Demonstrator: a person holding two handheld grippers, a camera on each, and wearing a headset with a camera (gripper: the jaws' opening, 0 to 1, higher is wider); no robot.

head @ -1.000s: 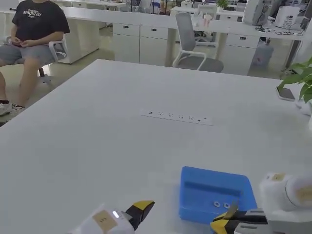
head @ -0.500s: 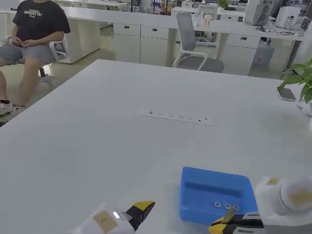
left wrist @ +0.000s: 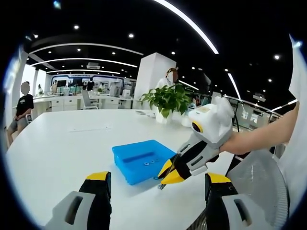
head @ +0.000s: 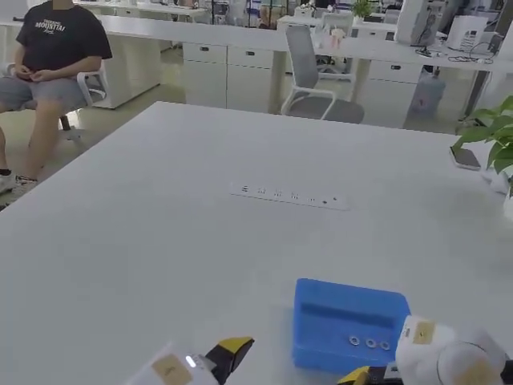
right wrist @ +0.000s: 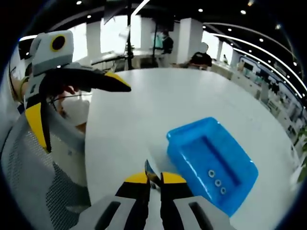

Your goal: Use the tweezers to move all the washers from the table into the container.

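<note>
The blue container (head: 349, 321) stands near the table's front edge with three washers (head: 369, 343) in a row inside; they also lie in the blue container (right wrist: 211, 163) as washers (right wrist: 217, 182). My right gripper (right wrist: 152, 178) is shut on the thin tweezers (right wrist: 149, 167), whose tip hovers over bare table just short of the container's near corner. In the left gripper view the right gripper (left wrist: 171, 176) holds the tweezers (left wrist: 163, 183) in front of the container (left wrist: 141, 160). My left gripper (left wrist: 158, 184) stands wide open, holding nothing, left of the container.
A power strip (head: 290, 196) is set in the middle of the white table (head: 160, 241). A potted plant (head: 493, 132) and a phone (head: 465, 158) sit at the far right. A person (head: 52, 56) sits on a chair beyond the table's left side.
My right gripper has drawn back from the container's front wall toward the near table edge. The third washer, covered before, now shows. The left gripper has stayed put.
</note>
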